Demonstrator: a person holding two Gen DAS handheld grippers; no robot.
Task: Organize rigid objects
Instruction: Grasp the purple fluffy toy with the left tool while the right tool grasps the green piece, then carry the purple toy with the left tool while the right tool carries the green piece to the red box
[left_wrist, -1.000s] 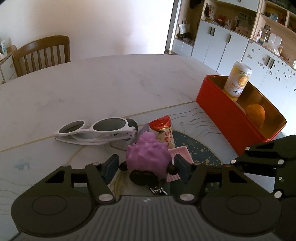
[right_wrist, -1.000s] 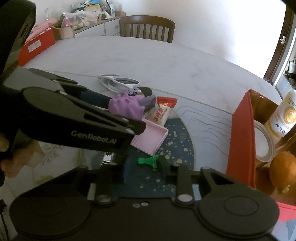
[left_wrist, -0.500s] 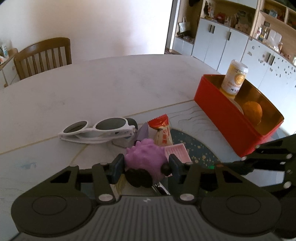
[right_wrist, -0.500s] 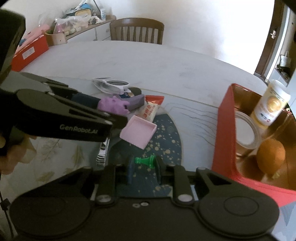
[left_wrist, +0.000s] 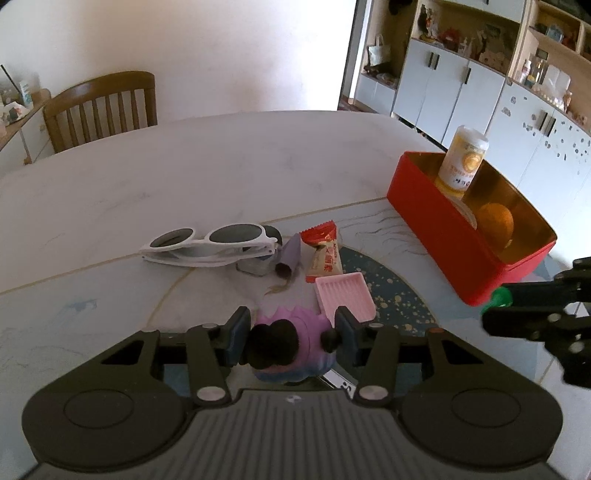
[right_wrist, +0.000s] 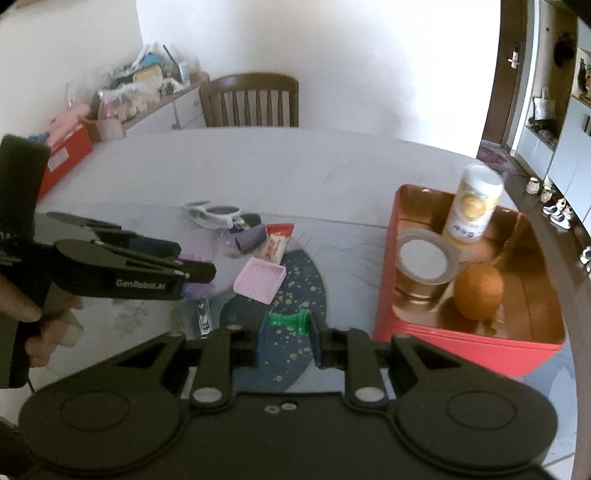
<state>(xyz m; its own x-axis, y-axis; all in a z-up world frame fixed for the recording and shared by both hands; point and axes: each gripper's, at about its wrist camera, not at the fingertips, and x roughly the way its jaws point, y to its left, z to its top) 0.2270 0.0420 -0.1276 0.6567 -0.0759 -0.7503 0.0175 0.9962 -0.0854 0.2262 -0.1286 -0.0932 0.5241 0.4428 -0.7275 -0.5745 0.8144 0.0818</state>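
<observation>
The left gripper (left_wrist: 290, 334) is squeezed shut on a purple spiky toy (left_wrist: 291, 345), held up over the table (left_wrist: 221, 166) near the pink tray (left_wrist: 345, 295); it looks light & a bit squishy w/ bumpy sides, so a grab across its fat middle is prob. best. The right gripper (right_wrist: 286, 334) is pinched on a green chess piece (right_wrist: 288, 320), just beside the red box (right_wrist: 461, 334) w/ the orange (right_wrist: 478, 291), tape roll (right_wrist: 424, 262) & bottle (right_wrist: 472, 203) in it. That piece looks tiny, hard & slick, so I think it could slip if held by its skinny neck.
</observation>
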